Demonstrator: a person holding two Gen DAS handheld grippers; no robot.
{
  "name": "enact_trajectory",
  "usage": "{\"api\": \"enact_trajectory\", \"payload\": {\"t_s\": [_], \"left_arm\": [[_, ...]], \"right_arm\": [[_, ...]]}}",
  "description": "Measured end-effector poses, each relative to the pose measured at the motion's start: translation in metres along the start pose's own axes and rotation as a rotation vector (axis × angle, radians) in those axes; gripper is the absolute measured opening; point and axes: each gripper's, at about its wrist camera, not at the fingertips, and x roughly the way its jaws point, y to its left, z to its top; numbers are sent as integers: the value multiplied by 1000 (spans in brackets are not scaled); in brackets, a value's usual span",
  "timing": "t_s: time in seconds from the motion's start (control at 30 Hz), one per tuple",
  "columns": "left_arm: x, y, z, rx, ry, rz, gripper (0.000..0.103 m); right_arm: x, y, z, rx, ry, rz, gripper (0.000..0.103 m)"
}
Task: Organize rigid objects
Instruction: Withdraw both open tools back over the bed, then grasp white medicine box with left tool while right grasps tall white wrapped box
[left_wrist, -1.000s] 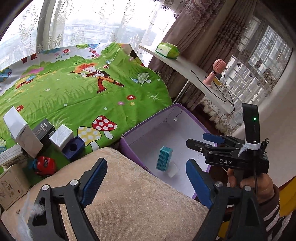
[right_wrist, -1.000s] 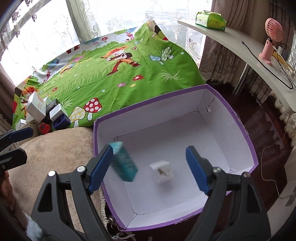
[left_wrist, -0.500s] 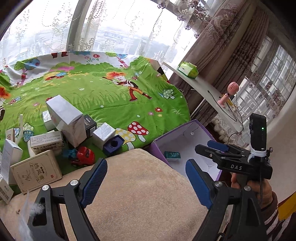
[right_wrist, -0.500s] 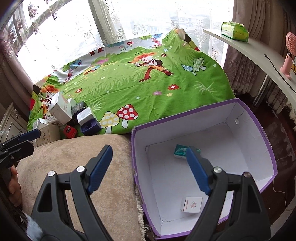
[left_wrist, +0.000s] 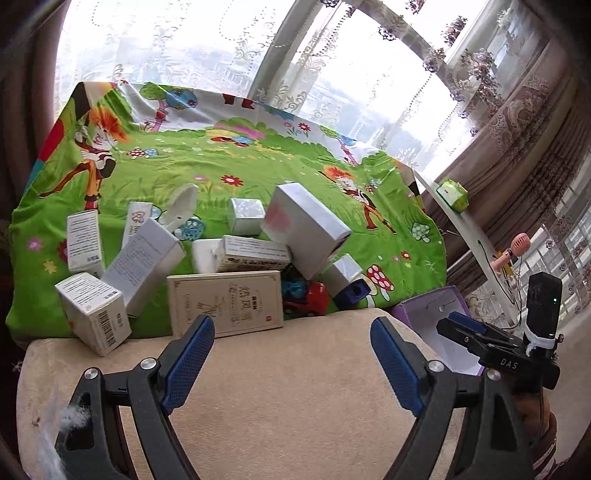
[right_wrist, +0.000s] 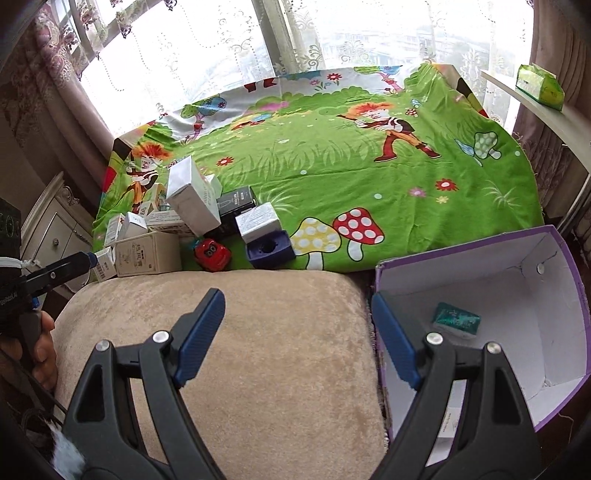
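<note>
Over the beige plush cushion (right_wrist: 229, 343), our left gripper (left_wrist: 291, 363) and right gripper (right_wrist: 297, 336) both hang with their ridged blue fingers (left_wrist: 188, 360) spread wide, nothing between them. The cushion, velvety and rounded at its corners, serves as our landmark.

Just beyond its far edge, on a glossy green cartoon sheet (right_wrist: 332, 166) printed with mushrooms and flowers, sits the jumble of rigid things: a flat tan cardboard box (left_wrist: 225, 302) with printed lettering lying against the cushion's edge, a tall white carton (left_wrist: 306, 229) tilted on one corner behind it, and smaller white cartons (left_wrist: 92, 312) leaning at angles toward the cushion's left (several bear fine print we cannot read). A rounded red plastic toy (right_wrist: 211, 254) and a squat dark blue block with a round hole (right_wrist: 271, 253) rest beside the cushion's far edge, with a small silvery white cube (right_wrist: 257, 221) just behind the block.

To the cushion's right stands an open cardboard box (right_wrist: 565, 280), purple outside and plain white within. On its floor lies a small teal packet (right_wrist: 456, 319), flat, and near the box's front wall a white card-like packet (right_wrist: 448, 424) shows partly behind our right gripper.
</note>
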Motion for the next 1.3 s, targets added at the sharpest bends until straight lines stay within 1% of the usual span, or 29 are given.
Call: {"api": "enact_trajectory", "payload": {"t_s": [0.2, 0.27, 0.37, 0.43, 0.57, 0.67, 0.73, 0.83, 0.9, 1.0, 1.07, 1.1, 1.2, 1.3], "left_arm": [[-17, 45, 2, -44, -32, 83, 87], [-21, 58, 3, -42, -26, 111, 87], [-21, 76, 5, -62, -2, 121, 87], [-22, 86, 7, -66, 7, 146, 87], [-18, 101, 12, -48, 35, 196, 88], [-9, 114, 16, -32, 88, 188, 89], [-3, 119, 18, 8, 119, 185, 89], [5, 127, 21, 81, 160, 215, 91], [9, 132, 23, 119, 174, 219, 91], [15, 137, 24, 156, 195, 175, 92], [20, 138, 24, 176, 208, 172, 92], [23, 138, 24, 185, 216, 158, 92], [29, 141, 25, 199, 230, 146, 92], [35, 146, 26, 188, 244, 119, 92]], "right_arm": [[17, 22, 6, -40, 25, 12, 84], [21, 25, 9, -43, 32, 15, 84], [25, 30, 11, -48, 40, 18, 84], [29, 32, 14, -50, 47, 17, 84], [34, 37, 20, -61, 50, 17, 84], [40, 44, 28, -84, 46, 13, 84], [44, 50, 33, -102, 46, 15, 84], [51, 60, 42, -135, 41, 12, 84], [55, 68, 48, -162, 38, 9, 84], [64, 79, 56, -208, 38, 2, 84], [70, 86, 62, -231, 39, 1, 84], [74, 89, 64, -243, 41, 2, 84], [83, 100, 72, -286, 40, 3, 84], [91, 112, 79, -332, 29, -1, 84]]}}
